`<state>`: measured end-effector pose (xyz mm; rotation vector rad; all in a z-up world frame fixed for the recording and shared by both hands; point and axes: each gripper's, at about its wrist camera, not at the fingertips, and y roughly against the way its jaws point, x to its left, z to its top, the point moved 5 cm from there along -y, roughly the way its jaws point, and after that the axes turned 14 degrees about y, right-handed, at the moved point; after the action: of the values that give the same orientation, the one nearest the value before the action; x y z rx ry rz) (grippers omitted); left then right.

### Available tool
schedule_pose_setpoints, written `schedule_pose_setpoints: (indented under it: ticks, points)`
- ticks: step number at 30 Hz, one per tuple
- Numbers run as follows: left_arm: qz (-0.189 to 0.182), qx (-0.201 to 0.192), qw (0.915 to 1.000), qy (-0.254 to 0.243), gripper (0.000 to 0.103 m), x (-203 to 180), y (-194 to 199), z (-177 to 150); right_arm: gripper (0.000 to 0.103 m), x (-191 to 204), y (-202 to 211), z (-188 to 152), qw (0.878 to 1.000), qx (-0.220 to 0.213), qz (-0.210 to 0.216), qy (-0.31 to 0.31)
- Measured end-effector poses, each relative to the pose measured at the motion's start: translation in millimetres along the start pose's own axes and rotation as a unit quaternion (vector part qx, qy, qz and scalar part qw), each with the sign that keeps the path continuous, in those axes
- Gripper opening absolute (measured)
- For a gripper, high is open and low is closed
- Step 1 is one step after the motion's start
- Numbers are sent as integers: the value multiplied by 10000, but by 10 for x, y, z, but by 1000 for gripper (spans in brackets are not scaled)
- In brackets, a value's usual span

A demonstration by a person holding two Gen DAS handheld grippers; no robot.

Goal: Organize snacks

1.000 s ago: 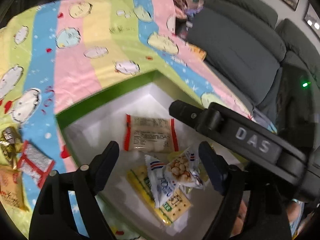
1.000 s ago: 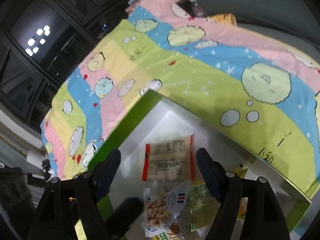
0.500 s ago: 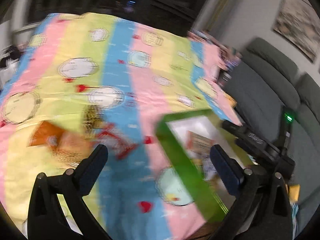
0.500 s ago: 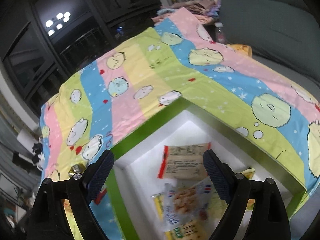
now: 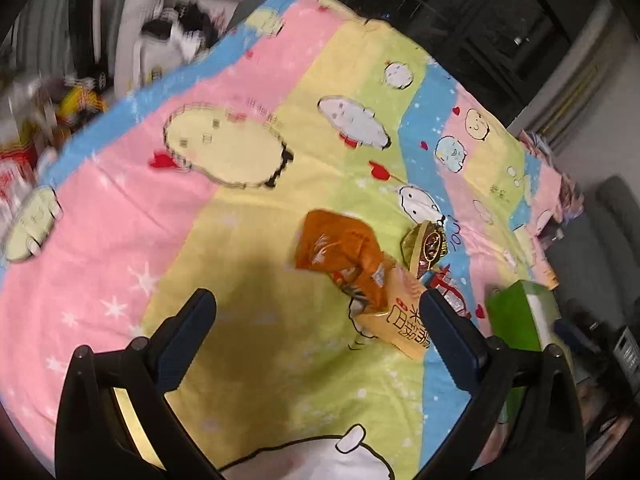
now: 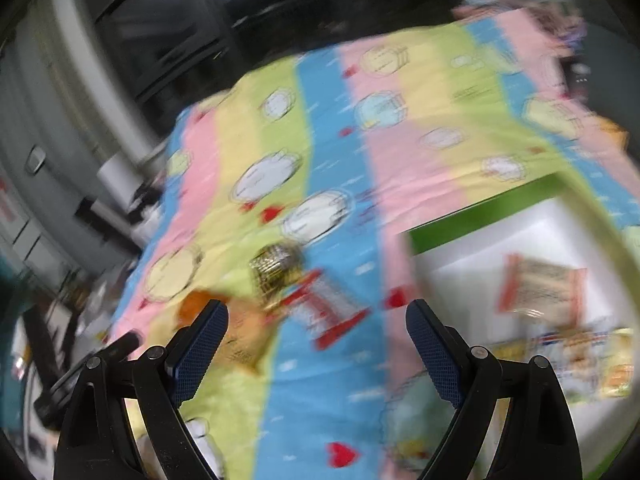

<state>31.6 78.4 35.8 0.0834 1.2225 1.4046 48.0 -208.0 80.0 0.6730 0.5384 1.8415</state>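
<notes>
left gripper (image 5: 316,312): jaws spread wide, nothing between them, just hanging over the yellow-green part of the cloth with its shadow under it

right gripper (image 6: 318,332): also wide apart and empty, pads not on anything

left view only: the loose snacks come out sharp here. An orange packet (image 5: 342,252) lies partly on top of a tan packet (image 5: 402,320) with red lettering, a gold-wrapped snack (image 5: 425,244) sits just beside them, and a red-and-silver packet (image 5: 448,290) is mostly hidden behind the right finger

right view only: you can see down into the green box (image 6: 480,210), white inside, with a red-edged packet (image 6: 540,292) lying flat and a pile of other snacks (image 6: 580,356) toward its near corner. Whole frame is smeary, so I can't tell how many are in that pile

both views: the left camera only catches a corner of the box at the right edge; the right camera shows the loose snacks as blurs just left of the box, near but apart from it

surface: striped bedsheet (image 5: 240,208) in pink, yellow, green and blue with cartoon blobs and red hearts

room: dark cabinets (image 6: 168,28) behind the bed, clutter past the far left edge in the left view, a grey sofa (image 5: 612,208) peeking in at the right
</notes>
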Motion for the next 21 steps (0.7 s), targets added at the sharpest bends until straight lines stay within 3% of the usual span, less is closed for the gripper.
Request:
schedule_pose_setpoints:
  ticks: [7, 11, 15, 18, 21]
  points:
    - [474, -182, 9987, 98, 101, 191, -55, 96, 91, 920, -699, 145, 9887, 938, 433, 1090]
    - [655, -441, 9968, 143, 99, 317, 24, 178, 91, 1165, -1099, 229, 9850, 1434, 576, 765]
    - [549, -382, 9969, 406, 92, 447, 71, 229, 90, 1335, -1424, 267, 9815, 1723, 623, 552]
    - [689, -508, 9953, 453, 89, 493, 109, 274, 90, 1417, -1635, 260, 9799, 1844, 583, 488]
    - [775, -584, 9941, 493, 88, 525, 134, 304, 82, 1443, -1833, 196, 9767, 2050, 451, 451]
